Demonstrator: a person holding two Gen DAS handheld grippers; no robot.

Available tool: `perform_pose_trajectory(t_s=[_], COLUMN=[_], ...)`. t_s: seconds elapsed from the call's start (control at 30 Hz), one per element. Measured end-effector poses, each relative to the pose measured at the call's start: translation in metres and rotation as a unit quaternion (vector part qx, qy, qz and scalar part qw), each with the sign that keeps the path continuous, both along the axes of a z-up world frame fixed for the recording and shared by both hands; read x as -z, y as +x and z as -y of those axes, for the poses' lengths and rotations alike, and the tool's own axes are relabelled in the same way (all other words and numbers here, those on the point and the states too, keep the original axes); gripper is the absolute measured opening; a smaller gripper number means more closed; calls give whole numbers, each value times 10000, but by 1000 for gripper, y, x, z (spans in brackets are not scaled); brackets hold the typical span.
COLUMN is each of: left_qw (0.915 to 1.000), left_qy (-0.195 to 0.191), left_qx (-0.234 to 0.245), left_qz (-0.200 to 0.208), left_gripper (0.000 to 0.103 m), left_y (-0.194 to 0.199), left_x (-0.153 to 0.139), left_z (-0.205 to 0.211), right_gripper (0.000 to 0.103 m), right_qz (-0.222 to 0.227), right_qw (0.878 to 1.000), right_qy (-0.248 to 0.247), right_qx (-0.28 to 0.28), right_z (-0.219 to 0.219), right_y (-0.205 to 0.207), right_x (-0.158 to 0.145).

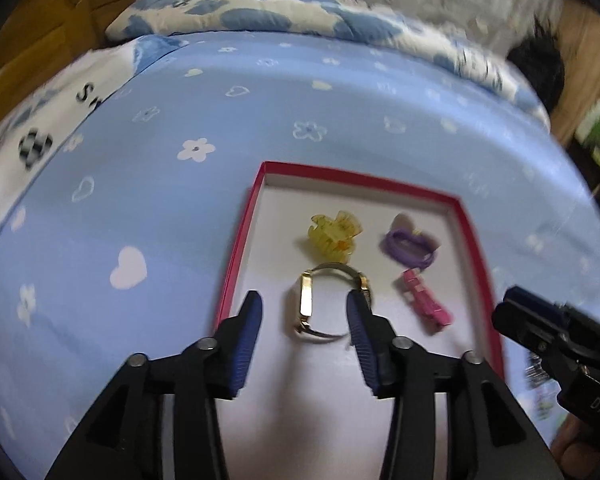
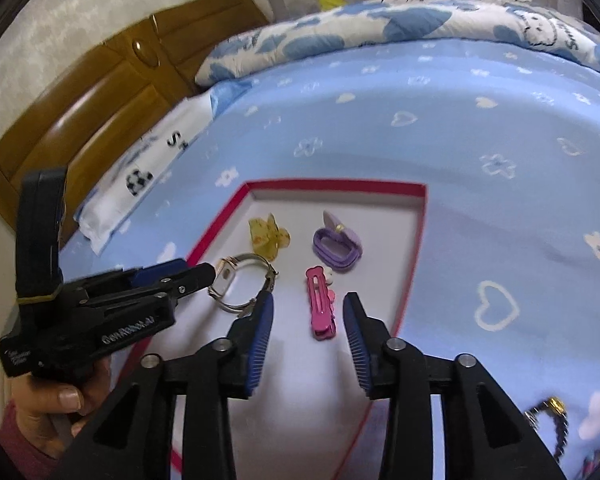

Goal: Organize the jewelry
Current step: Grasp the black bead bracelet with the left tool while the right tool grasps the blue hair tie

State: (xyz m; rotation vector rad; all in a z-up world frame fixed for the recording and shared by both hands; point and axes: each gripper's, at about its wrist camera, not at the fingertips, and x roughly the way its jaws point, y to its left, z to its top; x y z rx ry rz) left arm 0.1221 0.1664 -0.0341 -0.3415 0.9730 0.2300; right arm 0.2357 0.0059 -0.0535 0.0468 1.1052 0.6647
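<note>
A red-rimmed white tray lies on the blue bed sheet. In it are a yellow claw clip, a purple hair tie, a pink hair clip and a gold and silver watch. My left gripper is open, its fingers either side of the watch on the tray floor. My right gripper is open and empty, its fingers either side of the pink clip's near end. The right gripper's body shows in the left wrist view.
A dark beaded piece with a gold part lies on the sheet right of the tray. A blue and white quilt is bunched at the far end of the bed. A wooden headboard stands at the left.
</note>
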Motion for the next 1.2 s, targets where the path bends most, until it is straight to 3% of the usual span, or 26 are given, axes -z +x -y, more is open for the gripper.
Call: perform_pose_trajectory(t_s=[0.17, 0.47, 0.9, 1.2], left_qw=[9984, 9971, 9928, 9865], left_qy=[-457, -634, -461, -283], left_qx=[-164, 137, 1079, 1613], left_qz=[294, 409, 259, 68], left_gripper=[50, 53, 54, 54], left_y=[-27, -52, -48, -28], left_x=[-8, -21, -36, -36], left_z=[-3, 26, 95, 131], right_gripper=[46, 49, 50, 50], right_qz=[166, 348, 400, 374], right_qw=[9994, 9966, 9858, 9787], right_qy=[147, 134, -129, -279], right_qx=[247, 735, 1627, 2000], right_z=[27, 87, 183, 226], right_y=[-14, -41, -75, -90], right_x=[-21, -45, -50, -46])
